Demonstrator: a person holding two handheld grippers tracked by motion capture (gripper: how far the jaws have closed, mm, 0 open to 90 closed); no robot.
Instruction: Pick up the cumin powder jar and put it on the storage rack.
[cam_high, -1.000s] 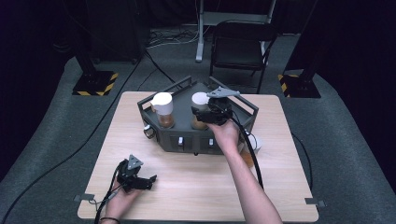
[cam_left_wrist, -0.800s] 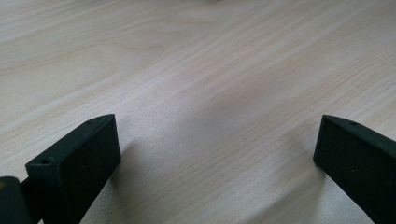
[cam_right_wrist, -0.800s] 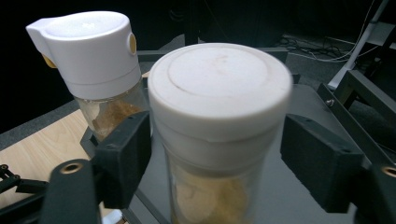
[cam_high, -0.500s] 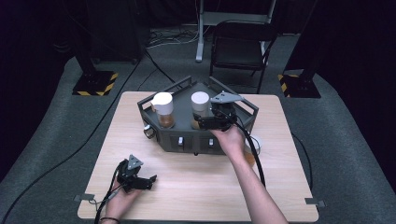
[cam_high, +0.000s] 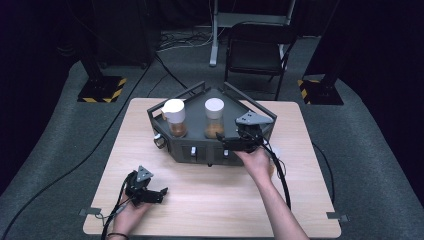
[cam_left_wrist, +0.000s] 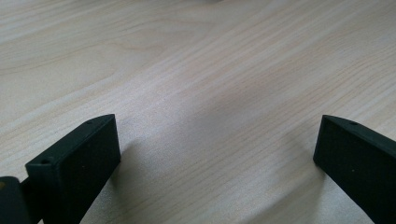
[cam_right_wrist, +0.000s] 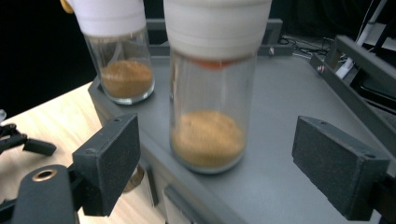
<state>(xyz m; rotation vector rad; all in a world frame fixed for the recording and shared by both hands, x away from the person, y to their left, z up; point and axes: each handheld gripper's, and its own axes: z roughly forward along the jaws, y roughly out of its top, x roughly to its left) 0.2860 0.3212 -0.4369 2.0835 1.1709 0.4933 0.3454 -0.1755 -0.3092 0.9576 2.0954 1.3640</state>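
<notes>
Right gripper (cam_right_wrist: 217, 154) is sitting spread, its jaws having just been opening, clear of the jar (cam_right_wrist: 212, 88) standing ahead on the grey tray (cam_right_wrist: 289, 93). Left gripper (cam_left_wrist: 217, 154) is resting spread on the counter (cam_left_wrist: 210, 70).

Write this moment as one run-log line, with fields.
right gripper: open, just opened, backing off jar | left gripper: open, on table

Right gripper (cam_high: 231, 141) sits at the end of a long stretched-out forearm with its jaws pointing left in the high view; they've just been opening, and nothing's pinched between them. Left gripper (cam_high: 161, 192) rests low in the person's left hand (cam_high: 131, 212), pulled in near the body, jaws spread wide apart.
</notes>
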